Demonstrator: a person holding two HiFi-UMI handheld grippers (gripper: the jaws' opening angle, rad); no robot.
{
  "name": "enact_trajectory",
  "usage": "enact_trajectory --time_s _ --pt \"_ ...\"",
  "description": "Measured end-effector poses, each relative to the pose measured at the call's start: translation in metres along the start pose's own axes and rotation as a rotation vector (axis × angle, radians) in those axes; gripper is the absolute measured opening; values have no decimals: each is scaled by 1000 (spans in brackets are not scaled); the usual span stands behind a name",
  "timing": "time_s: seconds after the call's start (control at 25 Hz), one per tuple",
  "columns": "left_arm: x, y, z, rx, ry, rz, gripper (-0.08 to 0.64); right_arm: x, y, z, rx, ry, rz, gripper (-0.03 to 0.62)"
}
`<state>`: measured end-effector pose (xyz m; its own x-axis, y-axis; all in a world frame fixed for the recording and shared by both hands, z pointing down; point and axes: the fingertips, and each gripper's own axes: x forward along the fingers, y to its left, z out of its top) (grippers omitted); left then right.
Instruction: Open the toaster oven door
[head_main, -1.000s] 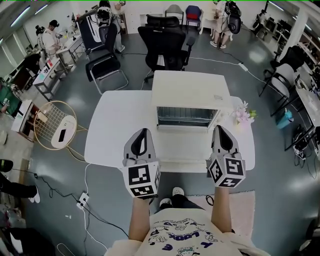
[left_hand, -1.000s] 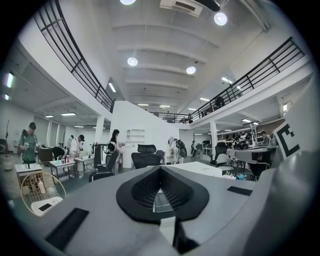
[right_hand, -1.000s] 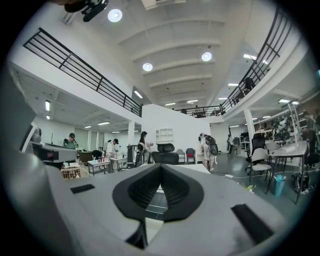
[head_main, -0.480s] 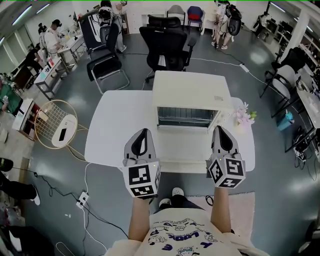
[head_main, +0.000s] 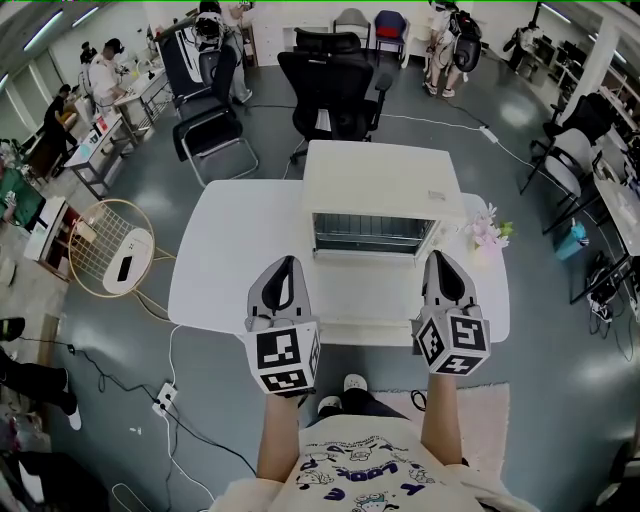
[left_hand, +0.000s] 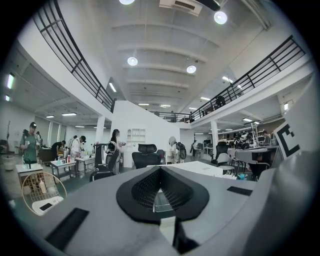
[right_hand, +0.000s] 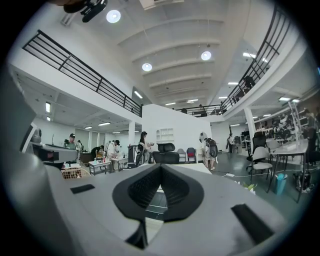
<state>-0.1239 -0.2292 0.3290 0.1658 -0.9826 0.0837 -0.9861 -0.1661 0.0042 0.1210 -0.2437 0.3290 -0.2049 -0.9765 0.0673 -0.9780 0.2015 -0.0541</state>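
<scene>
At the tabletop (head_main: 235, 260) centre, toward the far edge: toaster oven (head_main: 380, 185), front facing the near side, rack visible. Left gripper (head_main: 287, 264) and right gripper (head_main: 440, 260) are level at the near edge, clear of the oven. Both are pressed together with nothing between. Flowers (head_main: 487, 230) sit just right of the oven.

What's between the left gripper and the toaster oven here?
Nothing but bare white table: the head view shows the left gripper short of the toaster oven.

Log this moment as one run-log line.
left gripper: shut, empty | right gripper: shut, empty | toaster oven: on table, untouched
</scene>
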Motion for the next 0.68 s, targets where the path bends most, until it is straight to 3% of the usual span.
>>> enact_trajectory --time_s 0.68 --pt "6 -5 -2 9 5 -15 3 3 -8 -2 -7 9 -15 -5"
